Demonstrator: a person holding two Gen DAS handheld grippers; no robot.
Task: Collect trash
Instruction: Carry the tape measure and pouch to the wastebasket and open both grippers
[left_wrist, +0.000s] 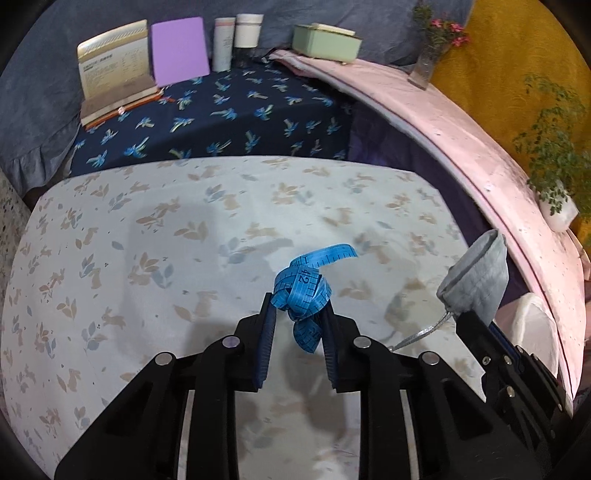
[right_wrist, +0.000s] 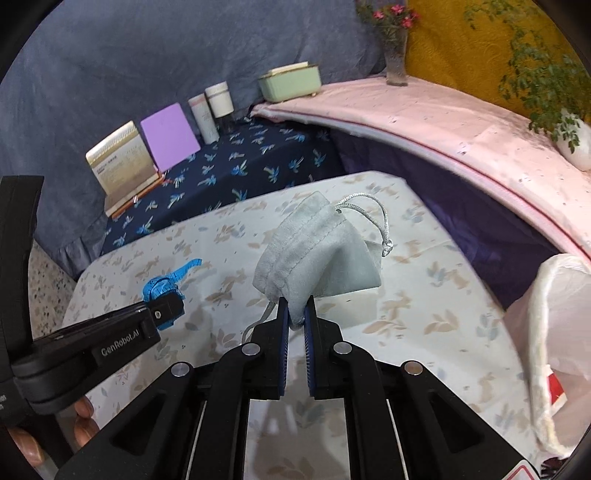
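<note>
My left gripper (left_wrist: 298, 301) is shut on a bundled blue measuring tape (left_wrist: 304, 286) and holds it above the floral tablecloth (left_wrist: 147, 229). One loose end of the tape sticks out to the right. My right gripper (right_wrist: 296, 304) is shut on a grey drawstring pouch (right_wrist: 314, 254), held up off the table, cord loops hanging beside it. The pouch (left_wrist: 476, 280) and the right gripper show at the right edge of the left wrist view. The left gripper with the tape (right_wrist: 162, 286) shows at the left of the right wrist view.
A white plastic bag (right_wrist: 557, 339) stands open at the table's right edge. Behind the table a dark blue patterned surface (left_wrist: 229, 122) holds a book stand (left_wrist: 114, 66), a purple board (left_wrist: 179, 50) and two cups (left_wrist: 236, 37). A pink ledge (right_wrist: 443, 122) carries a green box (right_wrist: 290, 83), a vase and plants.
</note>
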